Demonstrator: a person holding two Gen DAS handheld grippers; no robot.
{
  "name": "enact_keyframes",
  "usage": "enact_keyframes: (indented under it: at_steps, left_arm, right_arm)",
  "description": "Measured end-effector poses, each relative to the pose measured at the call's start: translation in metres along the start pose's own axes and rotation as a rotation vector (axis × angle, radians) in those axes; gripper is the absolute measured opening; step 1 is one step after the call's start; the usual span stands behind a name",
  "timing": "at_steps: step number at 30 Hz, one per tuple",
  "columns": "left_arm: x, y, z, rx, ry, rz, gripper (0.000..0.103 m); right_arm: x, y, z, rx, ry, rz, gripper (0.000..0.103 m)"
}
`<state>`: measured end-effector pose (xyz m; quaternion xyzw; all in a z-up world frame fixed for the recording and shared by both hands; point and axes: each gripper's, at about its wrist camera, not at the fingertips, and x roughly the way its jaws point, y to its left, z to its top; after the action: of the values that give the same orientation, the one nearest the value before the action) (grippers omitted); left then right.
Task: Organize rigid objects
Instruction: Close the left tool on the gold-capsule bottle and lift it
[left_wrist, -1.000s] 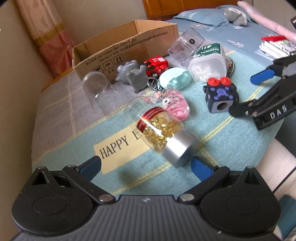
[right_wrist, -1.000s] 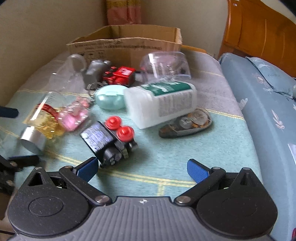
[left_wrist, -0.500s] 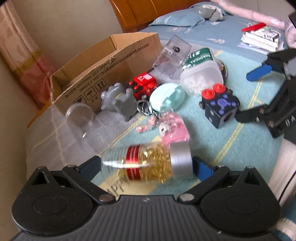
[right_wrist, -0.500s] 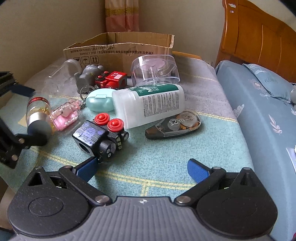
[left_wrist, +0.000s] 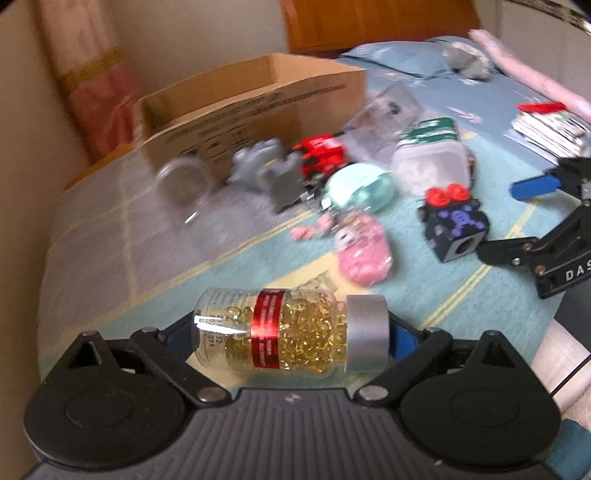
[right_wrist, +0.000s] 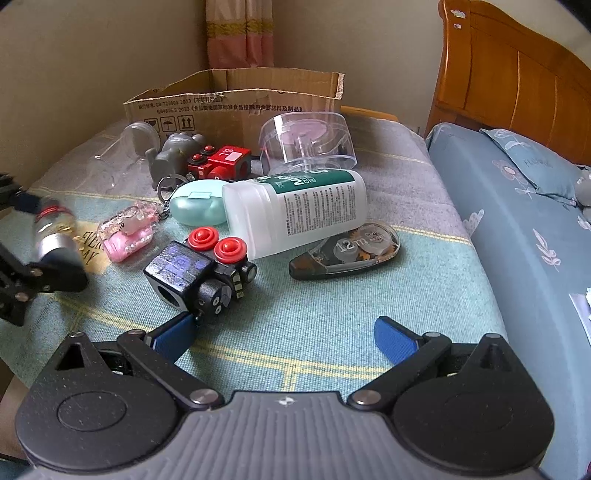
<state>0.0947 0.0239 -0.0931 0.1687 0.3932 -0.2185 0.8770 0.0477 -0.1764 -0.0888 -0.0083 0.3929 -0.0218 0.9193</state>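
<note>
Cardboard box (right_wrist: 236, 107) sits at the far end of the bed (right_wrist: 332, 302), open top, inside not visible from either view. Clear pill bottle (left_wrist: 291, 332) is about half full of yellow softgels, with a red label band and a silver cap; it lies sideways, clamped end to end between the left gripper (left_wrist: 291, 334) fingers, off the blanket, near the front edge. White frosted bottle (right_wrist: 295, 210) with a green label lies on its side mid-blanket, holding white contents. Clear round case (right_wrist: 308, 142) stands behind it, a pale pink disc inside. Empty clear cup (right_wrist: 142, 138) lies near the box. Black cube toy (right_wrist: 199, 273) with two red buttons sits just ahead of the right gripper (right_wrist: 286, 332), whose fingers are spread wide, holding nothing; the left blue finger tip is just beside the cube.
</note>
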Motion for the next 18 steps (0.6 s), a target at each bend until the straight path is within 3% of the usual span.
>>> enact_keyframes:
  at_steps: [3, 9, 18]
  left_arm:
    - [-0.005, 0.006, -0.009, -0.040, 0.008, 0.024, 0.098]
    - [-0.011, 0.009, -0.017, -0.008, 0.014, 0.017, 0.099]
    - [-0.012, 0.014, -0.013, 0.001, -0.038, -0.030, 0.096]
  right_arm:
    - [0.000, 0.002, 0.001, 0.001, 0.008, 0.000, 0.103]
    - [0.002, 0.014, 0.007, -0.027, 0.047, 0.031, 0.103]
    - [0.005, 0.042, 0.017, -0.058, 0.064, 0.141, 0.103]
